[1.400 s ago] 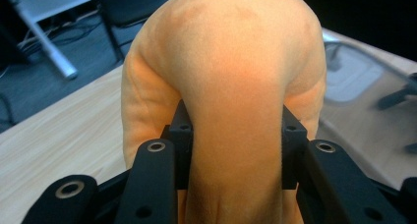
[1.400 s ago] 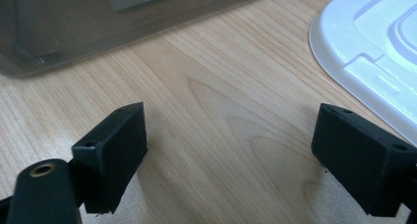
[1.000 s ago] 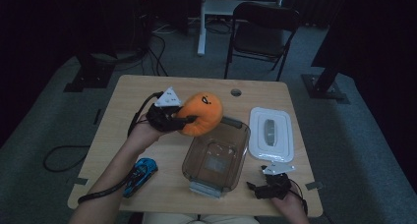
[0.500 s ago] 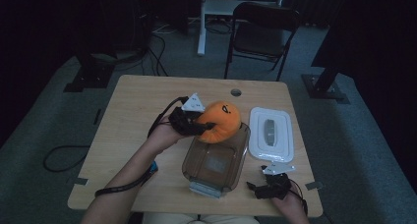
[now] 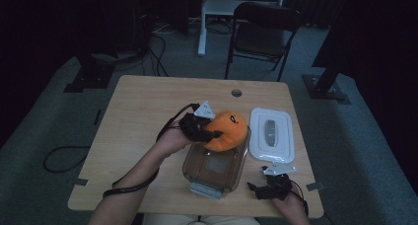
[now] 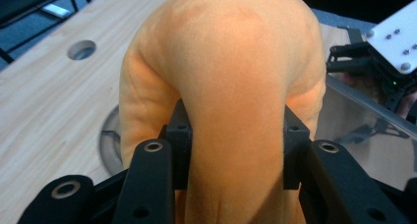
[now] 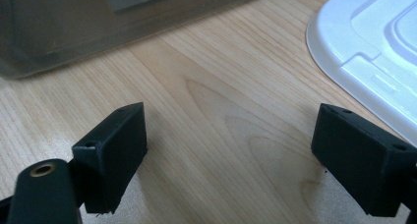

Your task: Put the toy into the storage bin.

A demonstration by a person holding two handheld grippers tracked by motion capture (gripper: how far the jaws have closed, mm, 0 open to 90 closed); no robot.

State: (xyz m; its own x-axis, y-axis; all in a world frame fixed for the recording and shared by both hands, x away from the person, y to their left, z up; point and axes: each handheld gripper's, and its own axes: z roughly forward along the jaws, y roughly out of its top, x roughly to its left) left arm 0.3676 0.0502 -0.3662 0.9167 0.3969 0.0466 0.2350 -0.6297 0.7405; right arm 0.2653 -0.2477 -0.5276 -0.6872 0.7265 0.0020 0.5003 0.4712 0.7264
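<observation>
High view: left gripper (image 5: 213, 131) grasps orange plush toy (image 5: 227, 130), fingers (image 6: 178, 135) clamped on its soft body, toy held over far end of clear container (image 5: 215, 167) on desk (image 5: 143, 106). White lid (image 5: 272, 134) lies flat just right of container. Right gripper (image 5: 262, 190) rests on desk near container's front right corner, fingers (image 7: 118, 145) spread wide, nothing between them.

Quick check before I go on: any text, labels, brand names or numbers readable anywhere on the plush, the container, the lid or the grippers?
No readable text in any view.
Orange plush toy: black marking on top, a shape, not lettering.
Clear container: grey patch on the base, blurred, unreadable.
White lid: moulded ridges, no print.
Left gripper, right gripper: plain black jaws, no markings.
</observation>
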